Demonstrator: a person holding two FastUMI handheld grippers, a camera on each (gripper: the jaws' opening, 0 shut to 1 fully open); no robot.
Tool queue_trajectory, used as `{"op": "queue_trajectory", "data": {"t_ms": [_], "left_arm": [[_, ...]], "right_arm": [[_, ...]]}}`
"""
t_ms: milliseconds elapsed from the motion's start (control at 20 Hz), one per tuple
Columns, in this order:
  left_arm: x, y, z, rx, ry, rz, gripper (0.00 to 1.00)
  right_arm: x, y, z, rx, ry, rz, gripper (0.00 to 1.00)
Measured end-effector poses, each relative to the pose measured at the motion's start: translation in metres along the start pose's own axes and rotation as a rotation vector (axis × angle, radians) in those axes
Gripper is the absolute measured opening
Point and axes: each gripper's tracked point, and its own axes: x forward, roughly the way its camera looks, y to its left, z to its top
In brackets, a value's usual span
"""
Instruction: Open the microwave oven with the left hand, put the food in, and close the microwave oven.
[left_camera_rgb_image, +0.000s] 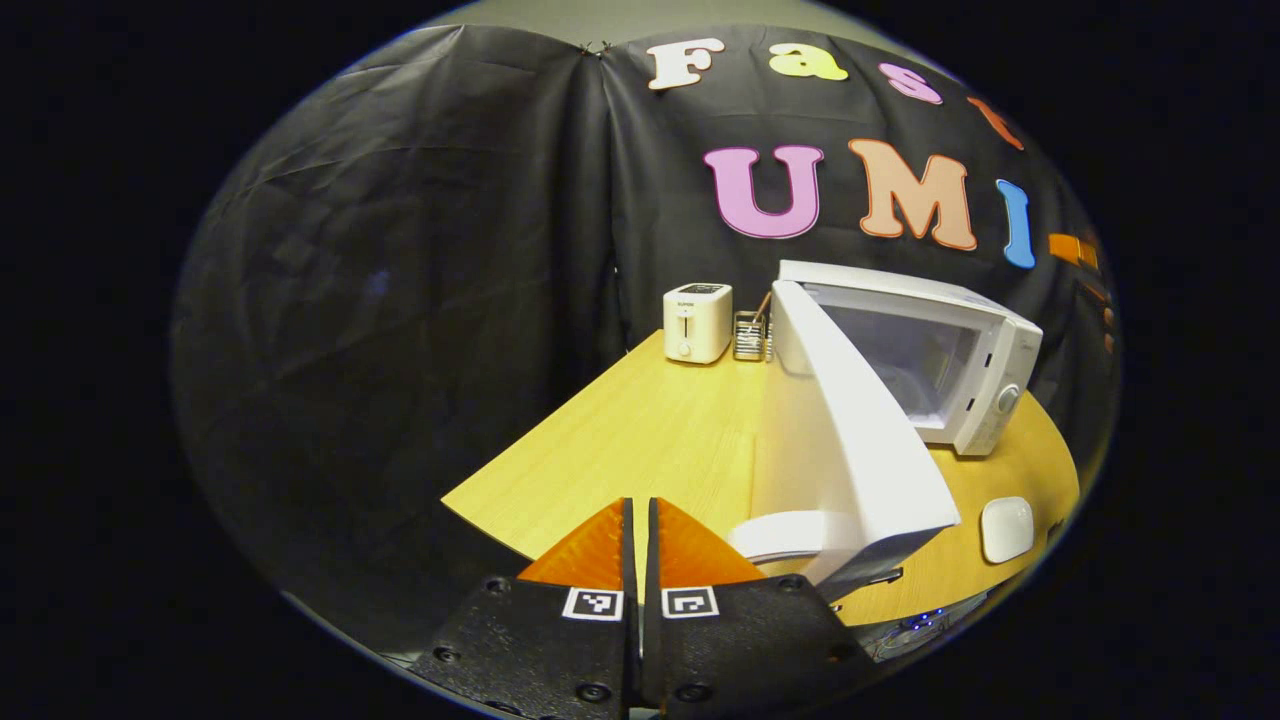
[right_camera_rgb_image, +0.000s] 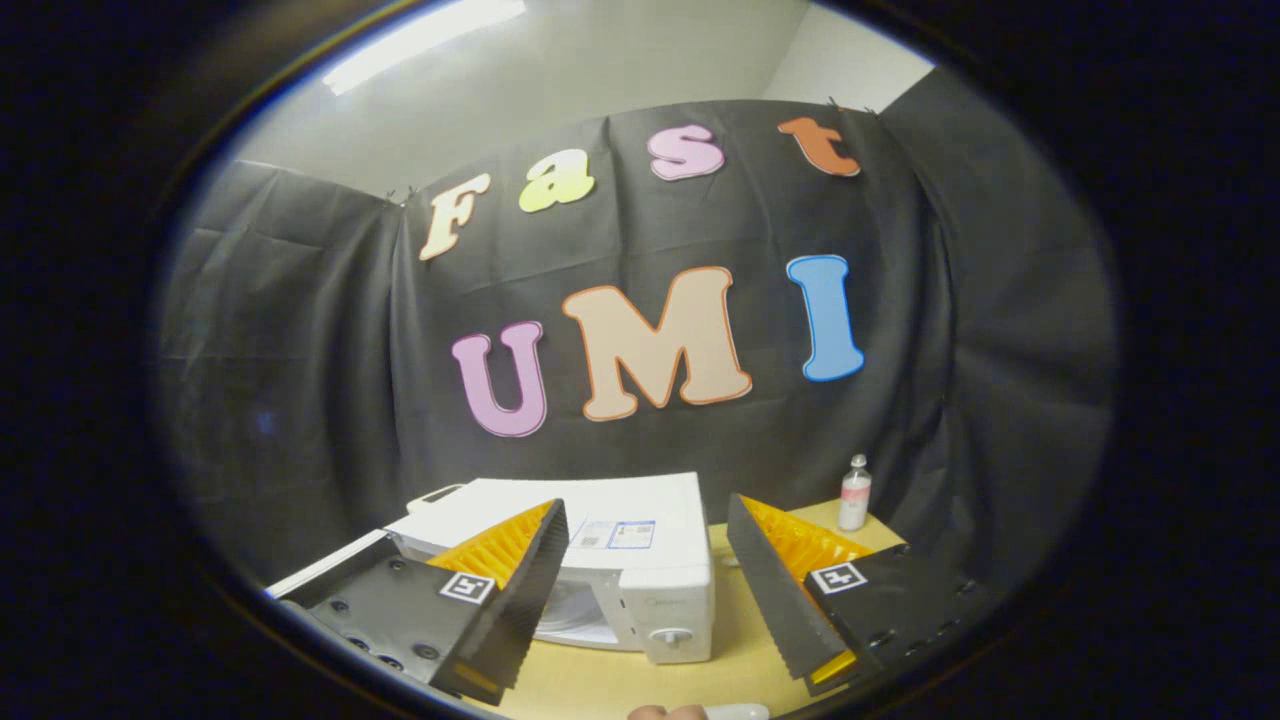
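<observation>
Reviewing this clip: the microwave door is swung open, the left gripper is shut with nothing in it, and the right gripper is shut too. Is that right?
Not quite. The right gripper is open: the right gripper view shows its fingers spread wide with nothing between them. The rest holds in the left gripper view: the microwave door is swung open, and the left gripper is shut, empty.

Microwave (left_camera_rgb_image: 940, 350) door (left_camera_rgb_image: 850, 440) open; left gripper (left_camera_rgb_image: 640, 520) closed

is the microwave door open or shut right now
Open. In the left gripper view the microwave door is swung out toward the camera, exposing the cavity.
</observation>
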Motion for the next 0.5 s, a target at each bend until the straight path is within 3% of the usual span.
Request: {"op": "queue_trajectory", "data": {"t_ms": [50, 100, 350, 500], "left_arm": [[-0.003, -0.007, 0.001, 0.018, -0.002, -0.006, 0.00], [-0.003, -0.013, 0.002, 0.027, -0.004, -0.016, 0.00], [-0.004, -0.053, 0.001, 0.060, -0.007, -0.079, 0.00], [-0.003, -0.080, 0.012, 0.105, -0.032, -0.115, 0.00]], "right_arm": [[-0.001, 0.000, 0.006, -0.016, -0.010, 0.003, 0.98], [-0.001, -0.001, 0.010, -0.027, -0.020, 0.005, 0.89], [-0.003, -0.011, 0.022, -0.025, -0.014, 0.002, 0.89], [-0.006, -0.025, 0.030, -0.084, -0.042, -0.013, 0.89]]}}
